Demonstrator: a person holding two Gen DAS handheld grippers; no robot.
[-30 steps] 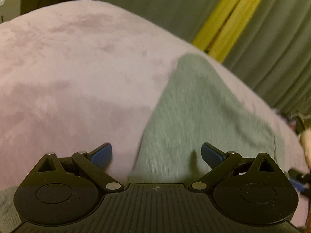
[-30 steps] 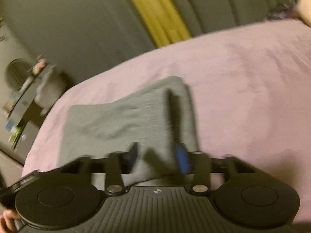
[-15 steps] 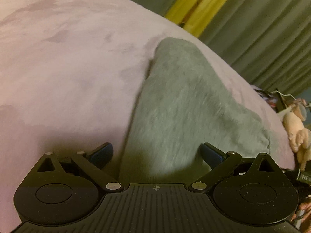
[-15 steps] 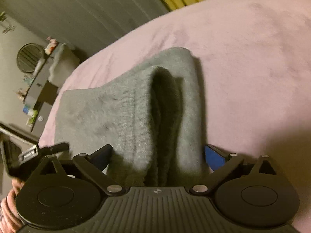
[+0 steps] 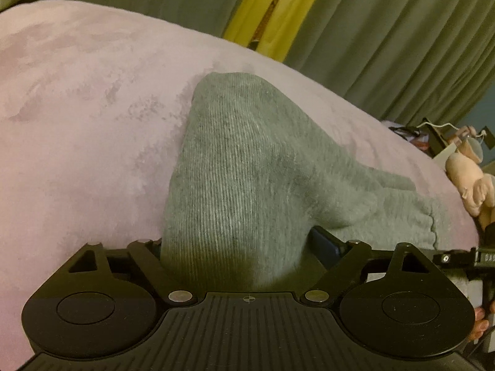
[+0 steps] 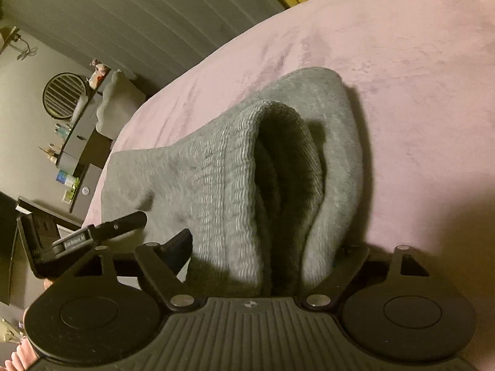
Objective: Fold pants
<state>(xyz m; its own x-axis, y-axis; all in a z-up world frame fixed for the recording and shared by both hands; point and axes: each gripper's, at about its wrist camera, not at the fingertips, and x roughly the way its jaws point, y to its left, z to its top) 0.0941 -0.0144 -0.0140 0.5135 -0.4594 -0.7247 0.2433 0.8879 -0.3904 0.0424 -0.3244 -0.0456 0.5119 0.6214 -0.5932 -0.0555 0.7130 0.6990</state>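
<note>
Here, ribbed grey pants [image 5: 247, 167] bunch into thick, heaped folds on pink blanket [image 5: 77, 117].

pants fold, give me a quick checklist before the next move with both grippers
1. Left gripper has fabric between its fingers: ok, the grey pants fill the gap.
2. Right gripper has fabric between its fingers: ok, a thick bunch with several layers sits there.
3. Jaws actually clamped on the cloth: cannot tell, both sets look wide apart around the bulk.
4. Both grippers on the same edge of the pants: cannot tell, though the left gripper's tip shows beside the right one in the right wrist view.
5. Landing area on the pink blanket free of clutter: ok.
6. Lower layer lying flat: not ok, ripples show near the seam.
</note>
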